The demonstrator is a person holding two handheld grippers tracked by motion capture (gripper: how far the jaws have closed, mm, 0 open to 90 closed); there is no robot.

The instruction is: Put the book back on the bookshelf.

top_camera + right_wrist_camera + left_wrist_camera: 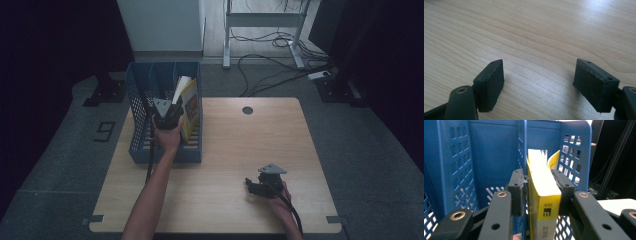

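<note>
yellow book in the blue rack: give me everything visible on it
The yellow book is a thick paperback by its look, with a yellow spine printed "400" above a small black square logo, and white page edges on top. It stands roughly upright, leaning a little, in the right-hand compartment of the blue file rack at the table's left rear. Its front cover curls away from the pages. The left gripper straddles it, a pad at each side; whether the left pad presses is unclear.

Recording lab or test bay, not a home.
You work at a bare wooden table (240, 150) on grey carpet, ringed by black curtains (45, 45), loose floor cables (270, 65), a power strip (318, 75) and a metal-framed stand (262, 20).
</note>
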